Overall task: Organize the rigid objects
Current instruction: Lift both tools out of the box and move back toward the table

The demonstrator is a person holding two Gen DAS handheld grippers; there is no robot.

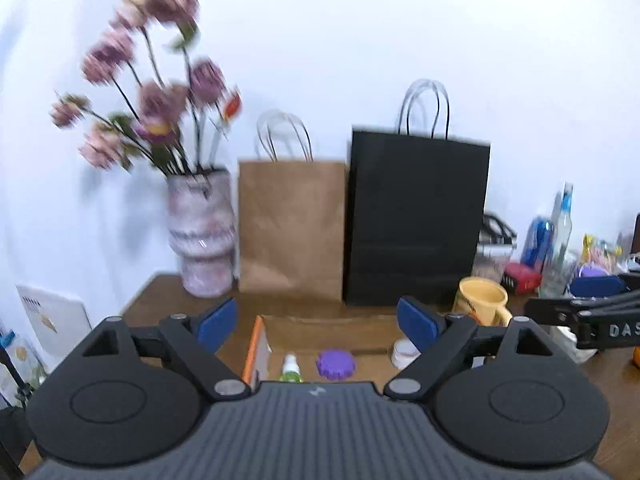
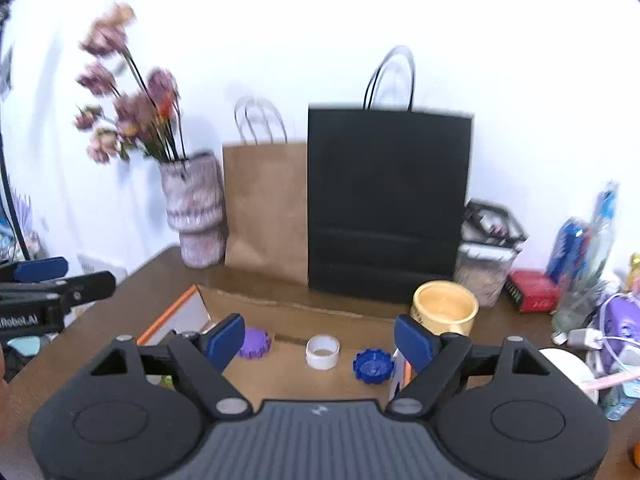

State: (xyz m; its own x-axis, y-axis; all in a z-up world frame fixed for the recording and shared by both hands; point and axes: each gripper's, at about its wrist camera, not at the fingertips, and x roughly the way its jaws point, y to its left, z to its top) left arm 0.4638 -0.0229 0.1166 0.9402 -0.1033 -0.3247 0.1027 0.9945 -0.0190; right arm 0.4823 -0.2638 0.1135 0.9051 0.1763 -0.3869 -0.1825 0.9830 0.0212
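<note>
An open cardboard box [image 2: 288,308] lies on the brown table. In it are a purple ridged lid [image 2: 254,343], a white ring-shaped cap [image 2: 323,352] and a blue ridged lid [image 2: 373,366]. The left wrist view shows the purple lid [image 1: 335,364], a small green bottle with a white top [image 1: 291,368] and the white cap [image 1: 404,352]. My left gripper [image 1: 318,324] is open and empty above the box. My right gripper [image 2: 320,340] is open and empty above the box. A yellow mug [image 2: 445,307] stands just behind the box on the right.
A brown paper bag [image 2: 266,208] and a black paper bag [image 2: 386,200] stand at the back wall. A vase with pink flowers [image 2: 194,216] is at the back left. Bottles, a red box [image 2: 532,290] and clutter fill the right side.
</note>
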